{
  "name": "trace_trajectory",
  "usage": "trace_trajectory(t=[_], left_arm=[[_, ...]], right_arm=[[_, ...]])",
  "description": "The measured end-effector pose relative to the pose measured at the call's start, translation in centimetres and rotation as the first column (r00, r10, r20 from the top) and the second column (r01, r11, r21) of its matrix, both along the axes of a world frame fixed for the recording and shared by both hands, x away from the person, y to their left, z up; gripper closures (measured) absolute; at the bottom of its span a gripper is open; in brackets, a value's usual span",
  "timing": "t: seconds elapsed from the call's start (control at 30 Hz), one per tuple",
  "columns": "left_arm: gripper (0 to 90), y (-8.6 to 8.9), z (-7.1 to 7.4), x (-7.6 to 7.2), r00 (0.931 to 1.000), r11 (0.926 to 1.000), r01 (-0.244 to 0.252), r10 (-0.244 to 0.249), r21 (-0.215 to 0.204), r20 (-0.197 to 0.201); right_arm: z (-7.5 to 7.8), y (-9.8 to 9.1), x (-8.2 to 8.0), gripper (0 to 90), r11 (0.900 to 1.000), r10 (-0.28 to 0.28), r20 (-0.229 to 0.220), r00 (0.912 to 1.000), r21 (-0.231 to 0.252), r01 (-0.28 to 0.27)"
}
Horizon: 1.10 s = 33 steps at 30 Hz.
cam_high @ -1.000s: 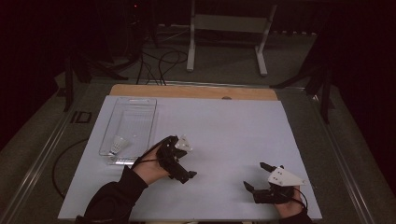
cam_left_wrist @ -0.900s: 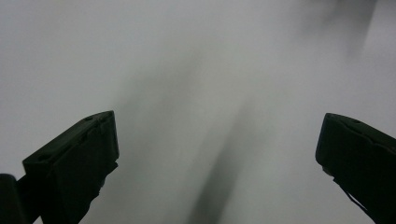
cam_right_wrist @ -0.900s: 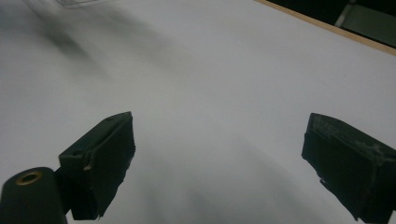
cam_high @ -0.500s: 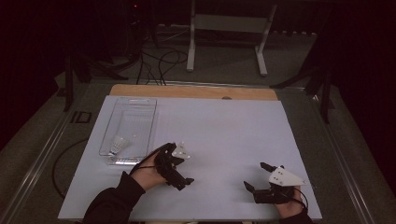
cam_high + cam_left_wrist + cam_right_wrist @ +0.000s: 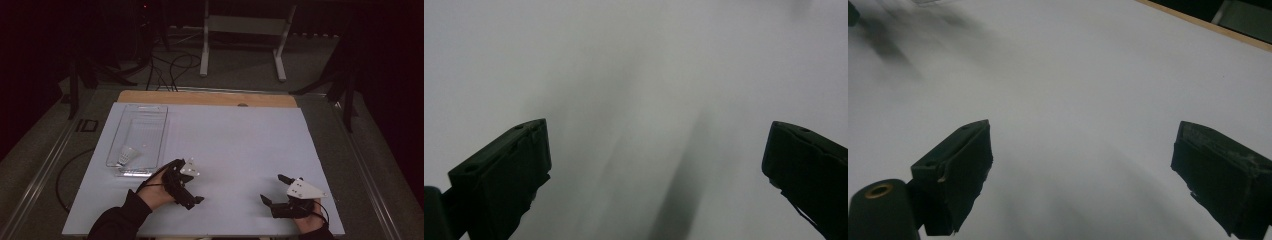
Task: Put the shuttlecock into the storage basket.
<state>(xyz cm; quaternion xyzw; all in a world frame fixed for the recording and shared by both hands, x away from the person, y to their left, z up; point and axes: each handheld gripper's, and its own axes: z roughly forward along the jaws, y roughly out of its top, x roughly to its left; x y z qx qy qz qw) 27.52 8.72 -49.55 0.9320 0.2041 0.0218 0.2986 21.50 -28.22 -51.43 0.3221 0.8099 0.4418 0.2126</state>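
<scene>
1. In the high view the left gripper (image 5: 187, 192) sits in the lower middle-left of the frame, low over the white table sheet (image 5: 240, 145); in its own view (image 5: 659, 165) the jaws stand wide apart with nothing but blurred white sheet between them, so it is released and empty.
2. The right gripper (image 5: 275, 190) lies in the lower right of the high view, resting on or just above the sheet; its own view (image 5: 1080, 165) shows both jaws spread with bare sheet between them, released as well.
3. A clear plastic tray (image 5: 150, 112) lies in the left middle of the high view, up and left of the left gripper and near it.
4. Inside the tray, at its near left corner, rests a small white shuttlecock (image 5: 126, 155); neither gripper touches it.
</scene>
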Motion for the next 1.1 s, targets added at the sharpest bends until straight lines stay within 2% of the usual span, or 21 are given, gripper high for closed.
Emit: trace_trajectory(t=[0.2, 0.67, 0.73, 1.1], left_arm=[[0.3, 0.9, -0.5, -0.5, 0.9998, 0.9998, -0.011, 0.010, -0.015, -0.019], [0.3, 3.3, -1.0, -2.2, 0.9987, 0.9987, -0.051, 0.051, -0.005, -0.005], [0.3, 3.7, -1.2, -2.4, 0.9973, 0.9973, -0.073, 0.073, -0.008, -0.007], [0.3, 5.7, -1.8, -3.3, 0.9946, 0.9940, -0.103, 0.103, -0.036, -0.013]], right_arm=[[0.0, 0.0, 0.0, 9.1, 1.0000, 0.000, 0.000, 1.0000, 0.001, 0.000], [0.0, 0.1, 0.0, 9.1, 1.0000, 0.001, 0.002, 1.0000, -0.003, -0.001], [0.1, 0.1, 0.0, 9.1, 1.0000, 0.001, 0.002, 1.0000, -0.004, -0.001], [0.1, 0.1, 0.0, 9.1, 1.0000, 0.001, 0.000, 1.0000, -0.006, -0.001]])
